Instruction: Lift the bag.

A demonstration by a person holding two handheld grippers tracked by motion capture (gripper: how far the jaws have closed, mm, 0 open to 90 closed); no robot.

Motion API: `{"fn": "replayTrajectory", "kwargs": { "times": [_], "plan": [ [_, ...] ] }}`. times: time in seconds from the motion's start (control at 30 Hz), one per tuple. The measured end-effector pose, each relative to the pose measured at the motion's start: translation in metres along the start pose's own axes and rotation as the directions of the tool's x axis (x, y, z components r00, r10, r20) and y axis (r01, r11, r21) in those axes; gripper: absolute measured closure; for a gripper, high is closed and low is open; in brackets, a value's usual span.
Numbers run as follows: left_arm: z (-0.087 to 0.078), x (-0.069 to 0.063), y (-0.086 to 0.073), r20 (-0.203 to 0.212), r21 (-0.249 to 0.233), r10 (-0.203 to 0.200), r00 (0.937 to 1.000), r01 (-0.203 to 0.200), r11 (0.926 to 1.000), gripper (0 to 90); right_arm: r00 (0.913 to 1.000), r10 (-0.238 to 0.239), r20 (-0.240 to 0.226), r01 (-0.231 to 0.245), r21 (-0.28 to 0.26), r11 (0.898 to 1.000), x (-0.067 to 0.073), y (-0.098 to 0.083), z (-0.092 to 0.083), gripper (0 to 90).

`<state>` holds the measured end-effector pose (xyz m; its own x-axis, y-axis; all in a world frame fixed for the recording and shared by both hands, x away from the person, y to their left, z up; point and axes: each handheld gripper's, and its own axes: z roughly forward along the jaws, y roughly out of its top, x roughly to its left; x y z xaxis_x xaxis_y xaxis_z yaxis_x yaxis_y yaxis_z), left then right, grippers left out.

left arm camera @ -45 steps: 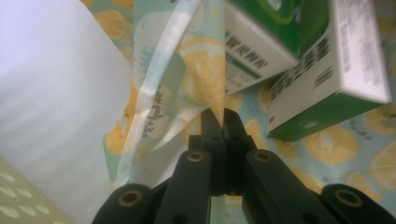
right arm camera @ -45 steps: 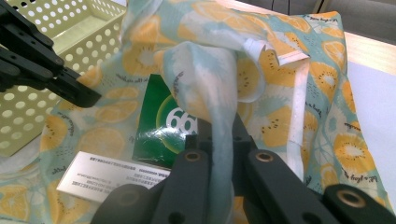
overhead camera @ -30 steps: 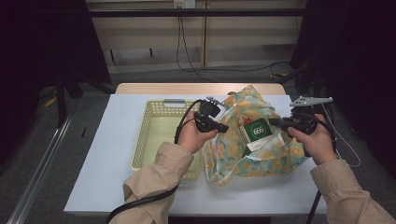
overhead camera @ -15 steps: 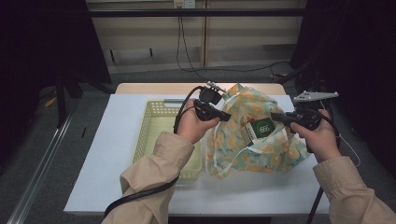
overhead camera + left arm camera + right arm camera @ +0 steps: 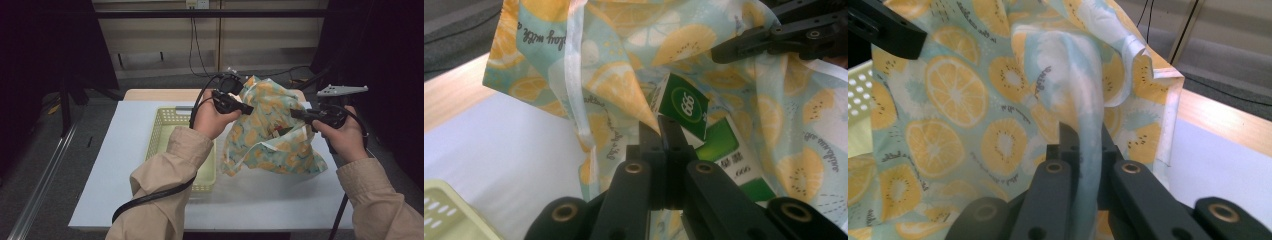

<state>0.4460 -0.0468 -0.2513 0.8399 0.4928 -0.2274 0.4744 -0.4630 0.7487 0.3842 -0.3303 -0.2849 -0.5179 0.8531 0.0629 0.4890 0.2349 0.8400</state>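
High view: both hand-held grippers, left (image 5: 249,108) and right (image 5: 296,114), clamped the lemon-print fabric bag (image 5: 270,145). Held apart to spread its mouth, green box (image 5: 684,107) inside.

You hold a thin, soft woven cloth bag (image 5: 270,135), matt, printed with citrus slices, its hems stitched. Inside the bag sits a glossy green-and-white cardboard box (image 5: 704,135). Your fingers (image 5: 1068,142) look like hard matt black plastic. Left of the bag, the perforated basket (image 5: 165,135) is smooth pale plastic. Under the bag, the counter (image 5: 120,165) is smooth matt white, edged in wood.
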Motion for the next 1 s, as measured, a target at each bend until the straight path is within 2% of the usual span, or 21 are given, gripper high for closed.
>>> {"fn": "replayTrajectory", "kwargs": {
  "times": [0.27,0.57,0.73,0.9,1.0],
  "plan": [
    [-0.013,0.002,0.016,-0.013,-0.036,-0.001,0.9999,0.001,0.9994,90.0,0.9999,0.009,0.013,-0.009,-0.04,0.999,-0.005,0.014,-0.011,88.8],
    [-0.025,0.009,0.031,-0.024,-0.071,-0.003,0.9997,0.001,0.9974,90.0,0.9998,0.018,0.009,-0.017,-0.063,0.998,-0.006,0.025,-0.012,88.8],
    [-0.033,0.012,0.033,-0.021,-0.096,-0.003,0.9998,0.001,0.9954,90.0,0.9998,0.019,0.001,-0.019,-0.076,0.997,-0.005,0.03,-0.01,88.8],
    [-0.039,0.017,0.033,-0.022,-0.101,-0.01,0.9997,0.007,0.9949,90.0,0.9998,0.02,-0.01,-0.021,-0.082,0.996,-0.002,0.032,-0.006,88.8],
    [-0.039,0.021,0.029,-0.022,-0.086,-0.012,0.9997,0.01,0.9962,90.0,0.9997,0.018,-0.014,-0.019,-0.074,0.997,0.0,0.032,-0.004,88.8]
  ]
}}
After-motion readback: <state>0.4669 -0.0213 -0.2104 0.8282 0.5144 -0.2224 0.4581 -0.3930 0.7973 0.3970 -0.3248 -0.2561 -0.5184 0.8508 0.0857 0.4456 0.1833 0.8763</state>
